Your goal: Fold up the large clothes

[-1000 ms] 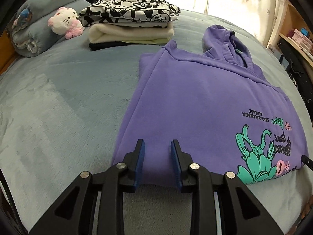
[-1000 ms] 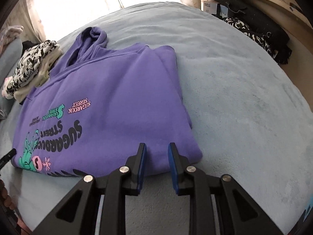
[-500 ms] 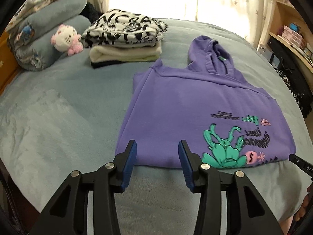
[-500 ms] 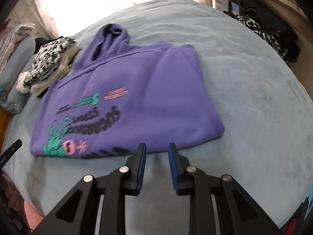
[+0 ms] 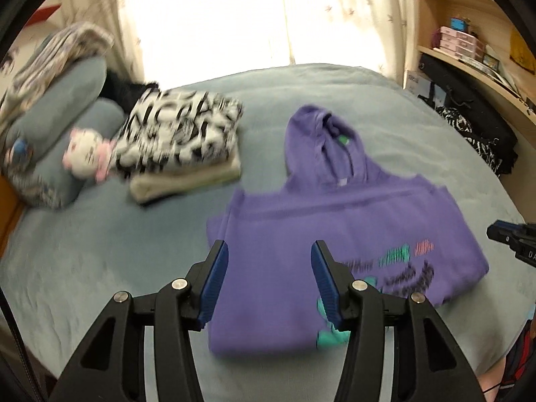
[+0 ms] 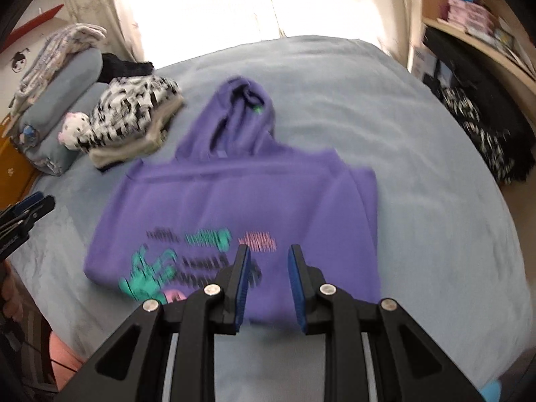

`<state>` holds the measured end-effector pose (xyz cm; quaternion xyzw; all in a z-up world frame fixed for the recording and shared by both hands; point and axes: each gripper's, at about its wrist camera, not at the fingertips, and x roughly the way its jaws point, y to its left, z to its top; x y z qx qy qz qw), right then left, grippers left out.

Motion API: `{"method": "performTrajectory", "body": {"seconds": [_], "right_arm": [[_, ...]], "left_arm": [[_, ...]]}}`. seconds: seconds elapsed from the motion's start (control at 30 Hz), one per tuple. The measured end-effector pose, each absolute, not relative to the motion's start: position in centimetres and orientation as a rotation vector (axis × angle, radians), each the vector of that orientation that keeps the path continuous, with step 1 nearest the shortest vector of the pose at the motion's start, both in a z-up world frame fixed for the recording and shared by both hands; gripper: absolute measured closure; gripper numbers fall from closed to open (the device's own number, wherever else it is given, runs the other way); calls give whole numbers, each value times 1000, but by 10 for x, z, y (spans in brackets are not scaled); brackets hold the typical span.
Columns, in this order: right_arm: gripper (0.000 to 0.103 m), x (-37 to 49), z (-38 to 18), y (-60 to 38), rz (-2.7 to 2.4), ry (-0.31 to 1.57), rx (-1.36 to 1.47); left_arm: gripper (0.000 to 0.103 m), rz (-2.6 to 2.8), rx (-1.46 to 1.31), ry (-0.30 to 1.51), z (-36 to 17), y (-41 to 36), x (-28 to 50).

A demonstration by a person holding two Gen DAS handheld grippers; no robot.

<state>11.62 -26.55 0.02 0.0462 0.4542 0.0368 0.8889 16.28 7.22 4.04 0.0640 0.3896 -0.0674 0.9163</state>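
A purple hoodie (image 5: 335, 227) lies folded flat on the bed, hood toward the window, its green and pink print near my side. In the right wrist view the same hoodie (image 6: 251, 194) fills the middle. My left gripper (image 5: 269, 248) hangs above its near left part, its jaws opening, with nothing between them. My right gripper (image 6: 269, 249) hovers over the printed near edge with a narrow gap and nothing in it. Each gripper shows at the edge of the other's view: the right gripper (image 5: 512, 238), the left gripper (image 6: 30, 211). Both views are motion-blurred.
The grey-blue blanket (image 5: 100, 251) covers the bed. A stack of folded clothes (image 5: 181, 144) with a black-and-white top sits at the back left, beside a white plush toy (image 5: 85, 155) and pillows (image 5: 57, 117). Dark clothing (image 5: 475, 134) and shelves (image 5: 469, 53) line the right side.
Both grippers have lifted up and away from the hoodie's near hem, so more of the bed and room shows. The left jaws have spread wider. The hoodie stays flat.
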Motion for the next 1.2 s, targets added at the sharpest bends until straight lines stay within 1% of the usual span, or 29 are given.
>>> {"method": "performTrajectory", "body": {"seconds": [0.07, 0.1, 0.13, 0.17, 0.2, 0.23, 0.4, 0.53, 0.7, 0.87, 1.07, 1.1, 1.13, 1.17, 1.2], "right_arm": [[79, 134, 14, -265, 82, 921, 92], [75, 149, 24, -266, 89, 904, 92], [67, 159, 29, -267, 91, 892, 94], [63, 170, 34, -267, 90, 881, 94], [55, 183, 38, -268, 88, 868, 92], [51, 200, 42, -269, 87, 855, 90], [51, 289, 31, -272, 112, 882, 122], [51, 368, -4, -270, 121, 930, 154], [51, 445, -58, -265, 126, 999, 182], [51, 495, -98, -263, 108, 1056, 200], [51, 534, -124, -266, 102, 1079, 228], [52, 539, -128, -266, 100, 1079, 224], [58, 542, -130, -264, 105, 1084, 215], [66, 544, -132, -263, 112, 1088, 204], [85, 546, -134, -262, 116, 1092, 193]], "left_arm": [[52, -162, 147, 788, 54, 65, 186], [52, -170, 151, 781, 59, 60, 198], [51, -180, 159, 774, 64, 55, 215], [49, -185, 165, 770, 66, 50, 226], [49, -186, 173, 770, 67, 44, 243], [48, -186, 177, 772, 67, 39, 259], [48, -216, 180, 836, 46, 15, 352], [48, -218, 188, 901, 6, -2, 424], [48, -218, 112, 1007, -59, -9, 502], [48, -222, 67, 1086, -110, -13, 554], [48, -242, 90, 1119, -145, -26, 584], [48, -251, 100, 1129, -150, -29, 587], [49, -262, 108, 1137, -155, -30, 590], [57, -270, 114, 1140, -159, -31, 591], [67, -286, 108, 1136, -161, -31, 592]]}}
